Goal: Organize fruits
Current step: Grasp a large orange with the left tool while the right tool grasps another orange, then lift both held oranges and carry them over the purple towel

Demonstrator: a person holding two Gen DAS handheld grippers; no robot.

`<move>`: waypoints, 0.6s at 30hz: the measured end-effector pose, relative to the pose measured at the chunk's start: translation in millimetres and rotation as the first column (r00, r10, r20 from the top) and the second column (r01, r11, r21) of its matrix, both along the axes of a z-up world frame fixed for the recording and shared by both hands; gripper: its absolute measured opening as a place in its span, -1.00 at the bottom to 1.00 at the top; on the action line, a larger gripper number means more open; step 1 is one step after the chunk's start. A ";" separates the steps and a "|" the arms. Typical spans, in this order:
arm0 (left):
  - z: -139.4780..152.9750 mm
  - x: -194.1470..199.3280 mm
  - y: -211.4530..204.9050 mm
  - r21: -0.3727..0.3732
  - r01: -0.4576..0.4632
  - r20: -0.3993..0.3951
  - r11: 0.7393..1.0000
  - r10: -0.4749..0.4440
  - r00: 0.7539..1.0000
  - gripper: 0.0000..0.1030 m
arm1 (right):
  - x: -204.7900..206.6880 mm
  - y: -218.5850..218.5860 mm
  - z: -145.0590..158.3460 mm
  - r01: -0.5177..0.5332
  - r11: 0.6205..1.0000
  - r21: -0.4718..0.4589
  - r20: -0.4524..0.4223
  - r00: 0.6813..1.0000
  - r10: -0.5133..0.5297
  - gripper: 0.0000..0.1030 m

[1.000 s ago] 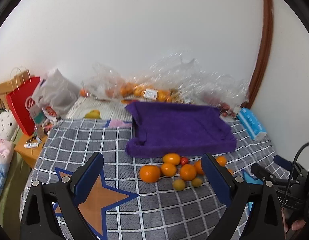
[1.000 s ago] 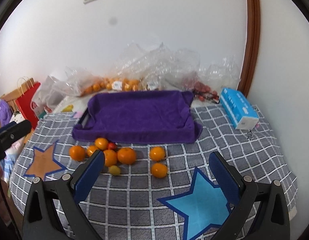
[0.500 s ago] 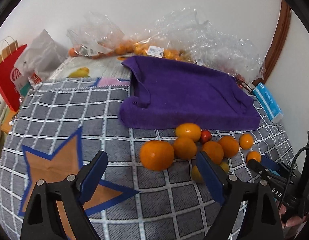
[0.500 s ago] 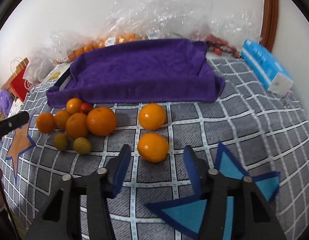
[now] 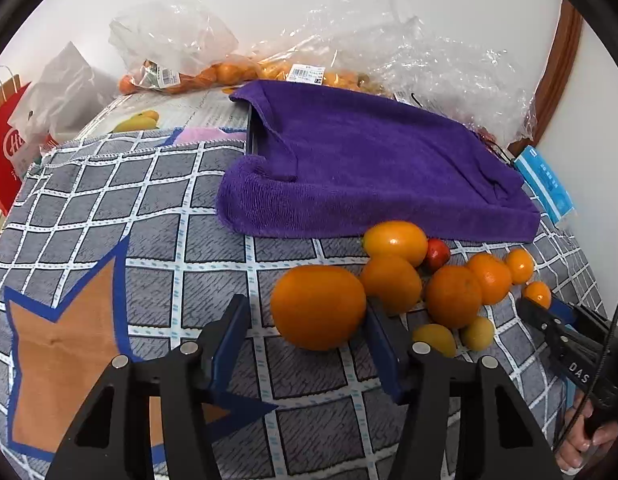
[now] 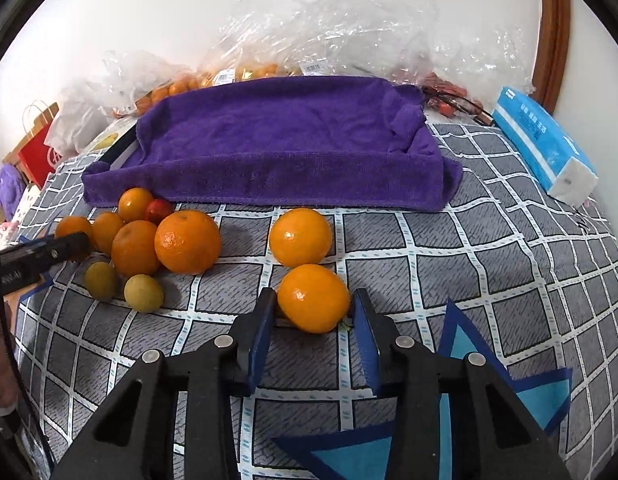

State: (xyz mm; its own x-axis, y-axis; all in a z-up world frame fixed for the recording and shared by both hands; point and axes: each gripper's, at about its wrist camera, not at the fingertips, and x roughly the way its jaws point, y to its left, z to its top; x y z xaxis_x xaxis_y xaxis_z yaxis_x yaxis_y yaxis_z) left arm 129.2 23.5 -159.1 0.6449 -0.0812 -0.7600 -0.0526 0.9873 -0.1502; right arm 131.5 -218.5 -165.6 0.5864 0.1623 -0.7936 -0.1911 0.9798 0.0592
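Both your grippers dropped low and their jaws have just been closing. Your left gripper (image 5: 305,344) straddles the big round orange (image 5: 317,307), not yet squeezing; your right gripper (image 6: 313,330) pinches a smaller round orange (image 6: 313,298) on the grey checked cloth (image 6: 469,264). Oranges are smooth and roll, so hold their widest middle gently.

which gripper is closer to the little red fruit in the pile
Left. The left gripper straddles a big orange at the pile's edge, near the red fruit. The right gripper is at a lone orange, off to the side.

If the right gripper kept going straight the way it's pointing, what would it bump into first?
Probably the orange already sitting between the right gripper's blue fingers, which have just been closing around it. Beyond it lies a second orange, then the purple towel.
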 end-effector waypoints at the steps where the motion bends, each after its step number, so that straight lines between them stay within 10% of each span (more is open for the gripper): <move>1: -0.1 0.1 0.7 -0.004 -0.001 0.008 1.000 0.001 1.000 0.07 | 0.5 0.7 -0.2 0.002 1.000 -0.003 0.000 1.000 -0.002 -0.23; 9: -3.3 -4.4 23.4 -0.208 0.040 0.071 0.977 -0.026 0.997 -0.20 | -0.2 -4.6 1.2 -0.005 0.999 0.045 0.011 1.000 0.004 -0.34; 18: -1.3 -9.3 24.8 -0.186 0.000 0.105 0.983 0.020 0.994 -0.20 | -8.7 -3.4 7.1 -0.021 0.998 0.060 0.062 0.998 0.017 -0.34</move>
